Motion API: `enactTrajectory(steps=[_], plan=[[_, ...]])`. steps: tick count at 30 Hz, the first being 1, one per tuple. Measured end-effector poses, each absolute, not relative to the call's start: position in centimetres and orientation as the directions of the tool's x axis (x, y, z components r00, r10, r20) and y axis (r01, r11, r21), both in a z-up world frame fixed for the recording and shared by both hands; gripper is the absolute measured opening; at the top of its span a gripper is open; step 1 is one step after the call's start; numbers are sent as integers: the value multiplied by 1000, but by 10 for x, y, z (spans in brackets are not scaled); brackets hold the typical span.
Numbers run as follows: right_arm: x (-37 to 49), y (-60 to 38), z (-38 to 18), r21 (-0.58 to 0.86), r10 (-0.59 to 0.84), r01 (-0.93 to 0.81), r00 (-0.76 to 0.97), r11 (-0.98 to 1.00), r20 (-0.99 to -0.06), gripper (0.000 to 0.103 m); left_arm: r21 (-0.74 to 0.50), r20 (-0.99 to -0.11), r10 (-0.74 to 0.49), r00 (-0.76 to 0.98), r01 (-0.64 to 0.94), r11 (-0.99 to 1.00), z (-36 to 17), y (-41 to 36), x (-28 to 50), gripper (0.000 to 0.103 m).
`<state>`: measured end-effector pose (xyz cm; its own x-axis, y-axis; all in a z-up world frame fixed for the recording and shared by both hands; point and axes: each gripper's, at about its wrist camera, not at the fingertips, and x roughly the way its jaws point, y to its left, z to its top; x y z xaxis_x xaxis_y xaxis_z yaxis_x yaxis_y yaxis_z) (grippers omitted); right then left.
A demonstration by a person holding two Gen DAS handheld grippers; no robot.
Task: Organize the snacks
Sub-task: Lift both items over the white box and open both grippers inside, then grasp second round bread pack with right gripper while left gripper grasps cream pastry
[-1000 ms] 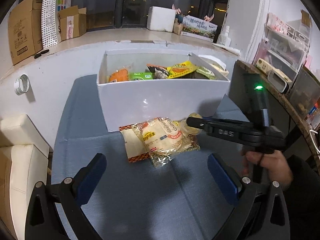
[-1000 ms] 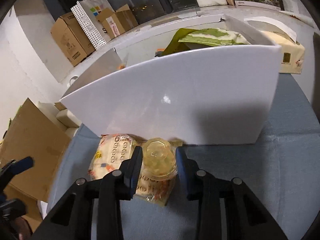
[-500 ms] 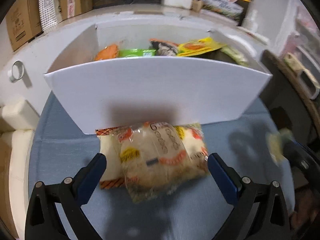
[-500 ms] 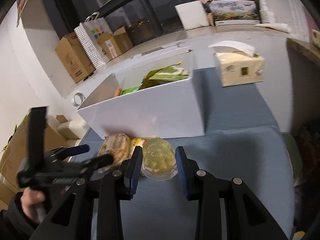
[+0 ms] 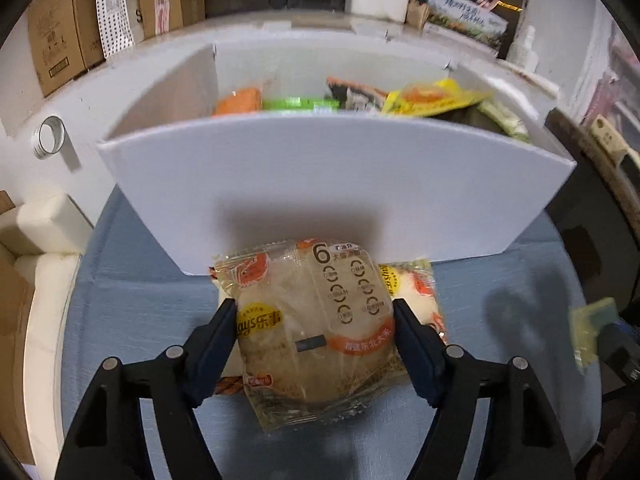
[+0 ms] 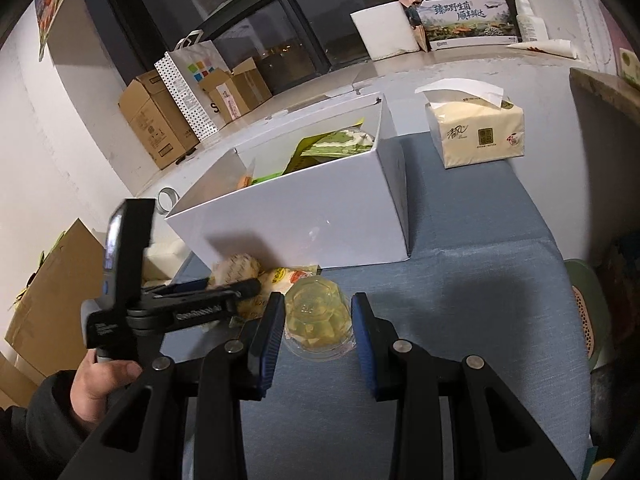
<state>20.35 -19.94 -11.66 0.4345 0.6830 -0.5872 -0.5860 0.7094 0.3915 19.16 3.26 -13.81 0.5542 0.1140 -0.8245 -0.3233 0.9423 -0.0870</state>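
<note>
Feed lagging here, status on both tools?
Left tool shut on chips bag. Right tool shut on jelly cup. Box ahead, open, path clear.

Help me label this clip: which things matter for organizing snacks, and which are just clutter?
Job: rice cracker pack, jelly cup, white box, left gripper, right gripper.
Clutter: tissue pack, tape roll, cardboard boxes.

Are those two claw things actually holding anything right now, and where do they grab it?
The left gripper pinches the clear snack bag by its two sides. The right gripper clamps the jelly cup across its body.
</note>
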Motion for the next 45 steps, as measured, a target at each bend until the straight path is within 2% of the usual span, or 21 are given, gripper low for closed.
enactTrajectory(steps=[8, 11, 18, 22, 31, 32, 33, 34, 35, 37, 41, 45], plan=[[193, -194, -105, 371, 690, -613, 436, 698, -578, 37, -164, -715, 82, 694, -281, 946, -72, 49, 131, 80], [188, -189, -93, 361, 703, -635, 436, 683, -562, 37, -145, -669, 109, 735, -273, 951, -38, 60, 119, 80], [194, -153, -45, 273, 722, -713, 454, 646, -522, 37, -123, -605, 114, 788, -234, 964, 9, 84, 152, 80], [215, -125, -13, 242, 749, -754, 451, 611, -486, 37, -115, -617, 97, 781, -211, 971, 15, 97, 199, 80], [310, -74, 7, 234, 692, -708, 469, 666, -549, 37, -54, -674, 112, 730, -201, 978, -8, 107, 258, 82], [323, -68, 3, 240, 681, -697, 465, 676, -566, 41, -27, -695, 129, 707, -206, 978, -14, 107, 262, 91], [329, -64, 1, 238, 675, -696, 458, 677, -578, 51, 0, -714, 148, 684, -212, 977, -19, 107, 266, 103], [337, -57, -4, 226, 655, -692, 451, 685, -607, 86, 16, -719, 161, 676, -216, 976, -23, 107, 266, 103], [340, -55, -5, 209, 633, -677, 469, 706, -616, 103, 22, -721, 164, 673, -214, 977, -26, 107, 265, 103], [340, -59, -6, 209, 632, -660, 504, 721, -588, 103, 17, -727, 152, 670, -204, 979, -30, 108, 260, 103], [337, -62, -12, 235, 646, -664, 480, 710, -594, 103, 28, -729, 162, 665, -208, 978, -34, 108, 255, 103], [335, -68, -16, 251, 650, -657, 478, 711, -590, 103, -17, -726, 124, 676, -199, 980, -30, 109, 248, 103]])
